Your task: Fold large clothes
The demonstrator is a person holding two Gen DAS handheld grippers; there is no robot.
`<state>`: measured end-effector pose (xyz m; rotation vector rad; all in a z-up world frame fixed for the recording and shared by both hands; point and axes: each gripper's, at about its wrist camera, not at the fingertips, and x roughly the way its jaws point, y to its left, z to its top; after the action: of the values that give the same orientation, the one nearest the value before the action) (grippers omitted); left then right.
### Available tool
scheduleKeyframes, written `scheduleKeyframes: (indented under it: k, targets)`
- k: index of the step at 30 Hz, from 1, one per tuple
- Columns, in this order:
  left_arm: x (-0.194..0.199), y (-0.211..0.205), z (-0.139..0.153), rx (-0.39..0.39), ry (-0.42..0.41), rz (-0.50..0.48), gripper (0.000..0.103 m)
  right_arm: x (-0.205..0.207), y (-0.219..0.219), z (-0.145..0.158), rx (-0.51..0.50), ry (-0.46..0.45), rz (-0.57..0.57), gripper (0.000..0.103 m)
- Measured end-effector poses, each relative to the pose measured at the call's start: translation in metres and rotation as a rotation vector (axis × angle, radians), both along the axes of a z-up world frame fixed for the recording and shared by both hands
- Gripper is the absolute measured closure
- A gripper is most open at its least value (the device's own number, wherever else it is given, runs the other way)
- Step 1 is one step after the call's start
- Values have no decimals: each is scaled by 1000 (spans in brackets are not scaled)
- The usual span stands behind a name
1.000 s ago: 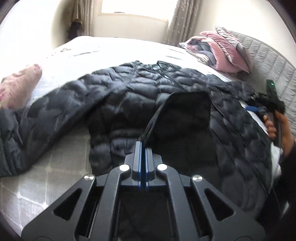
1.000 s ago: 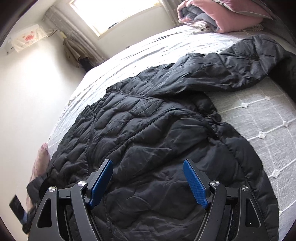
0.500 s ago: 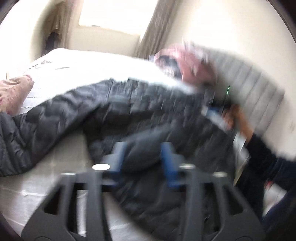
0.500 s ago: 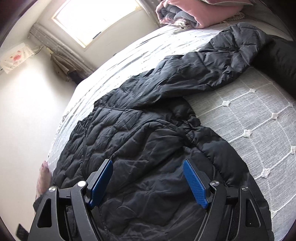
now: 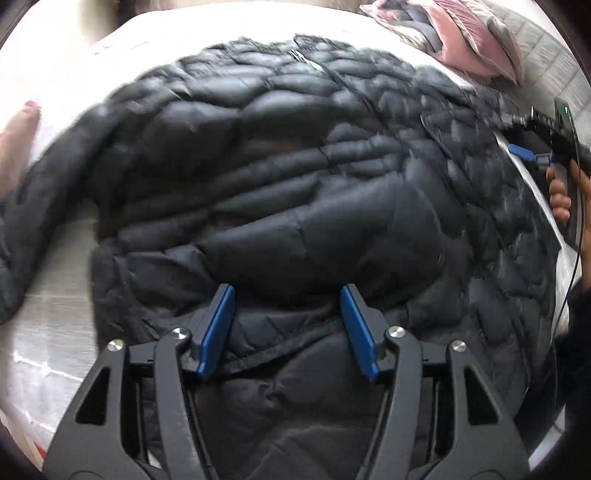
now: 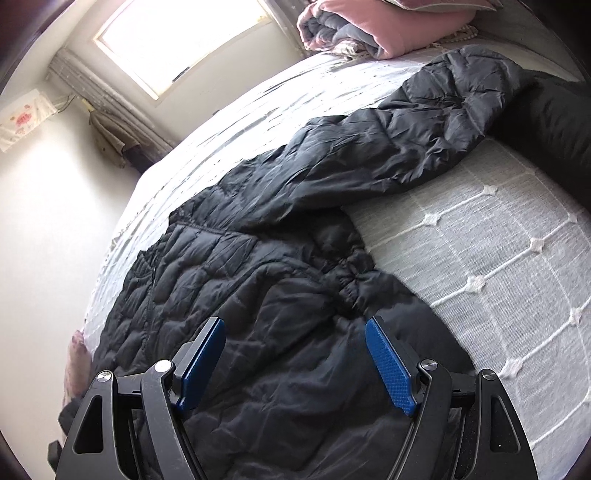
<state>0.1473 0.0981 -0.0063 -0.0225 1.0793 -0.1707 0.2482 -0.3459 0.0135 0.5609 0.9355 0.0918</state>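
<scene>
Across the bed (image 6: 498, 258), a large black quilted puffer jacket (image 5: 295, 177) is spread flat, its shell glossy and stitched into puffy, irregular cells. One sleeve (image 6: 399, 144) is stretched out toward the bed's head, where it is partly overlapped by another dark mass cut off at the frame's edge; what that mass is cannot be told. The bed is covered by a pale grey-white spread, woven with a raised grid and small tufted knots at the crossings. No containers are seen; a folded stack of pink and grey bedding (image 6: 369, 29) is piled at the head of the bed, with only its lower part inside the right wrist view. The left tongs (image 5: 288, 325) are held spread just above a folded-over flap of the jacket near its hem, with nothing pinched between the blue pads; the cloth lies under and between them, untouched as far as can be seen. The right tongs (image 6: 295, 354) are likewise held spread wide over the jacket's body near the gathered armpit seam, gripping nothing. In the left wrist view the right hand (image 5: 561, 192) is seen at the far edge, wrapped around its handle, with a thin cable trailing below. A pinkish soft object (image 5: 18, 136) is cut off at the left rim and blurred.
</scene>
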Motion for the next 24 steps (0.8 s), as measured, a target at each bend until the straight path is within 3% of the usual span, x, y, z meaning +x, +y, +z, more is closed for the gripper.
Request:
scheduleKeyframes:
  k: [3, 5, 8, 12, 16, 18, 19, 20, 24]
  targets:
    - [-7, 22, 28, -99, -146, 143, 42, 19, -15, -7, 123, 11, -2, 24]
    - [-8, 31, 34, -149, -166, 169, 41, 34, -22, -10, 120, 2, -35, 24]
    - [-5, 36, 22, -177, -122, 185, 41, 52, -20, -14, 63, -17, -20, 24]
    - [4, 33, 2, -149, -59, 193, 41, 65, -6, -21, -21, -24, 79, 24]
    - [10, 40, -3, -184, -46, 211, 41, 64, 9, -23, -53, -53, 173, 24]
    - [10, 45, -3, -197, -51, 224, 41, 58, 19, -19, -81, -78, 241, 45]
    - [10, 46, -4, -196, -50, 228, 41, 54, 25, -17, -100, -91, 285, 67]
    - [10, 46, -6, -193, -48, 231, 41, 51, 28, -15, -117, -94, 303, 79]
    - [7, 46, -7, -177, -49, 220, 41, 27, 39, -1, -216, -169, 442, 85]
